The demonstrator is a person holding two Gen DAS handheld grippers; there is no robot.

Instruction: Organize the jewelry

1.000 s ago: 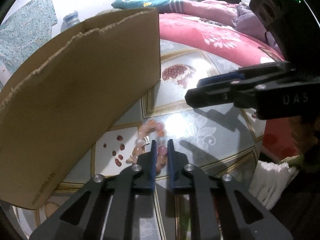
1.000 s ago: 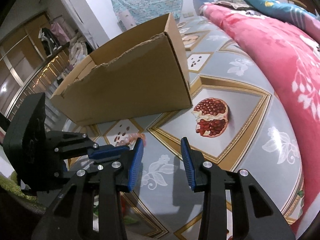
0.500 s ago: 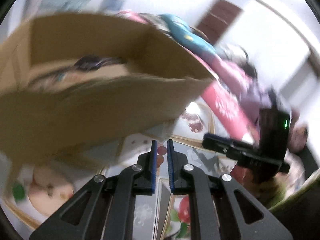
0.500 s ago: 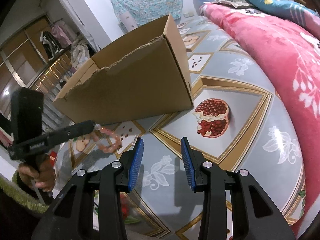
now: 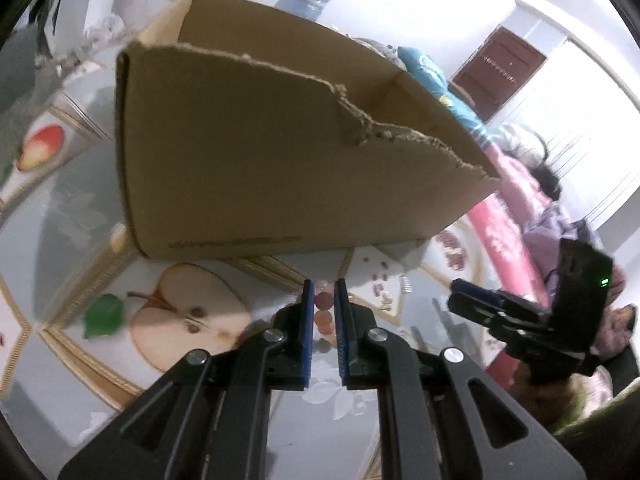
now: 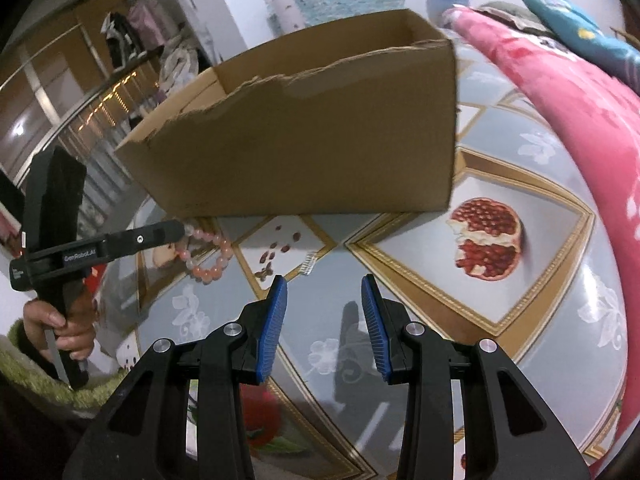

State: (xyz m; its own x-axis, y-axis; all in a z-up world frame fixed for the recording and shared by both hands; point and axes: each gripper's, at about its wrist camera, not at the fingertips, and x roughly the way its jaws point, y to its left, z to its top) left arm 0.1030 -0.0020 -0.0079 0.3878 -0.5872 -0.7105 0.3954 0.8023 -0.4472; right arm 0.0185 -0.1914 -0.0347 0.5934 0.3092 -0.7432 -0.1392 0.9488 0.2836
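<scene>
Bracelet lifted off the mat and carried toward the cardboard box

A second ago the pink bead bracelet (image 6: 208,254) lay on the fruit-printed mat (image 6: 500,344) by the seed panel; now the left gripper (image 5: 323,300) pinches it with jaws nearly closed, the loop dangling clear of the mat just before the cardboard box (image 6: 312,136), near the box's left corner, so I judge the pick done and the drop into the box next; the right gripper (image 6: 324,320) hangs partly open over the mat's front middle, nothing between its blue pads; a small silvery spring-like piece (image 6: 308,266) lies on the seed panel's edge, too small to name; the box floor is hidden behind its torn front wall, so its contents cannot be told; the left wrist view is motion-blurred.
</scene>
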